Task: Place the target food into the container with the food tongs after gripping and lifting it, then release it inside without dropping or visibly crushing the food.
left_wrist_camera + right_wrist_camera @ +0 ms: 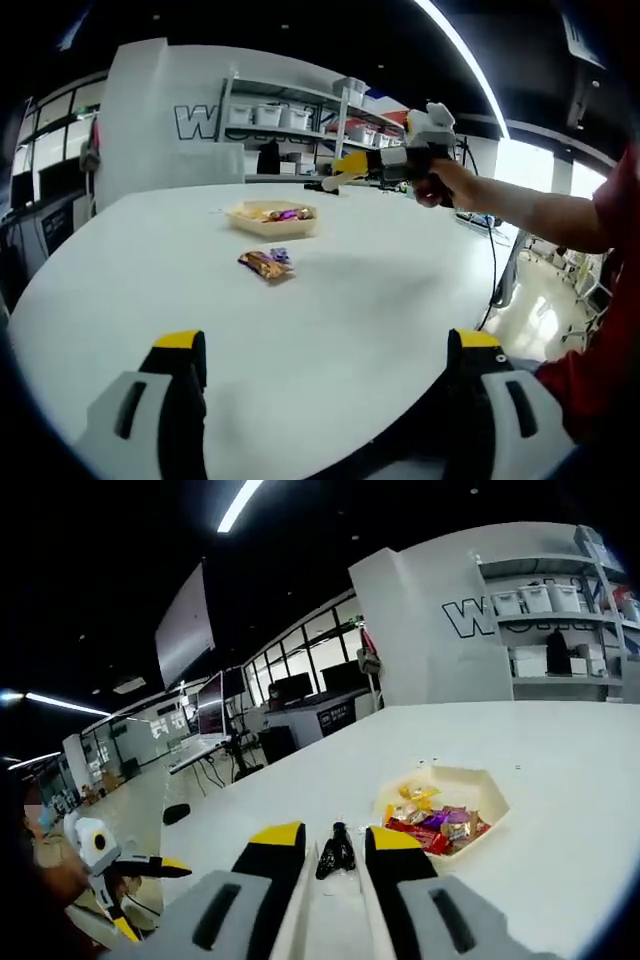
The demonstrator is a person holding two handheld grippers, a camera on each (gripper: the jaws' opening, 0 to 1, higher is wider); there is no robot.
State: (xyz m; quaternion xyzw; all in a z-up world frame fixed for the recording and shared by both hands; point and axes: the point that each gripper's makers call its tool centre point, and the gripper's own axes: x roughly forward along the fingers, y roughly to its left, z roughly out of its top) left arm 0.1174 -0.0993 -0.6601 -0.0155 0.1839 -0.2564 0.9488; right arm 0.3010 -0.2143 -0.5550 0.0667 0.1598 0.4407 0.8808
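White table (380, 300), snack packet (266, 263) lying crosswise

Bright ceiling strip lights (470, 60), window glare at right, soft shadows, strong fisheye edge warping.

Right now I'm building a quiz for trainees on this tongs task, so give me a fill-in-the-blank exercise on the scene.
1. The tray of wrapped candies rests on the ____ table.
2. One loose candy lies ____ the tray, on the tabletop.
3. The left gripper has its jaws ____.
4. The right gripper holds black ____ between its jaws.

Missing words: white; outside; open; tongs
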